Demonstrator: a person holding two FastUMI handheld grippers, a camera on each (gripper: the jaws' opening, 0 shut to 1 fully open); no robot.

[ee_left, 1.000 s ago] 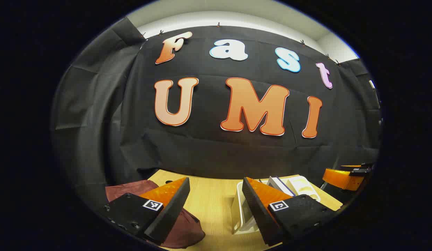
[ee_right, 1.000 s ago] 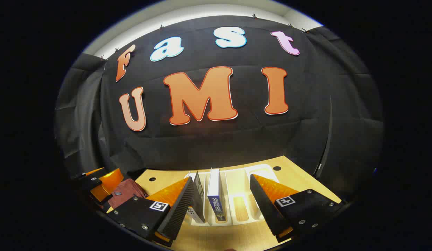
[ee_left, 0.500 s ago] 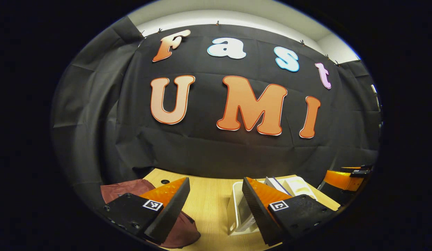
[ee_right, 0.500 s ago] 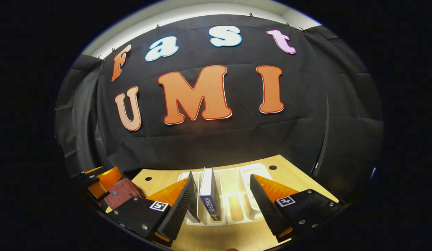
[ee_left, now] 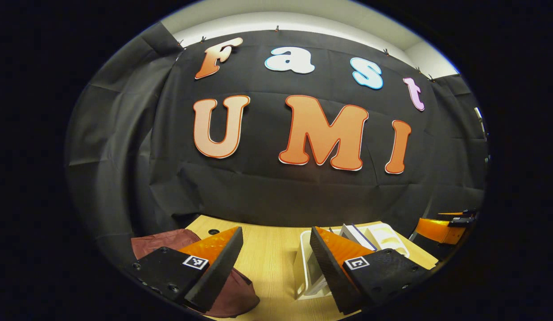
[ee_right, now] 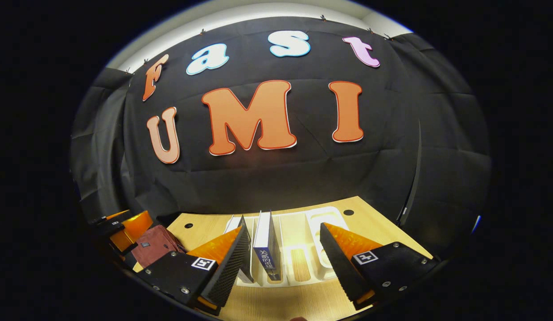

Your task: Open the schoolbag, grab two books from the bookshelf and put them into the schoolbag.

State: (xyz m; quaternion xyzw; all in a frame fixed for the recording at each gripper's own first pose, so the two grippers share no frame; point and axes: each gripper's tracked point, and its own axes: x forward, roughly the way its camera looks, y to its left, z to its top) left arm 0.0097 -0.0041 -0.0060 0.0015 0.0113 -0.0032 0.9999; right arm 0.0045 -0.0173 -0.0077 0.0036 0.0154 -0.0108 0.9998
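Observation:
In the left gripper view a dark red schoolbag [ee_left: 234, 294] lies on the wooden table [ee_left: 267, 254], partly under my left finger. My left gripper [ee_left: 276, 256] hangs open above the table between the bag and a white bookshelf [ee_left: 303, 272]. Books [ee_left: 354, 235] stand in that rack. In the right gripper view my right gripper [ee_right: 283, 252] is open and faces the white bookshelf [ee_right: 323, 218]. A blue-spined book [ee_right: 265, 249] stands upright between the fingers, untouched. A second book [ee_right: 246, 267] leans beside the left finger. The schoolbag [ee_right: 154, 247] lies at the left.
The other gripper [ee_left: 441, 227] shows at the right edge of the left gripper view, and at the far left [ee_right: 125, 225] of the right gripper view. Black cloth closes the back of the booth. Cable holes [ee_right: 348, 212] dot the table's rear.
Both views have drifted a little. In the right gripper view the rack and books have come slightly lower and closer. Both grippers stay open.

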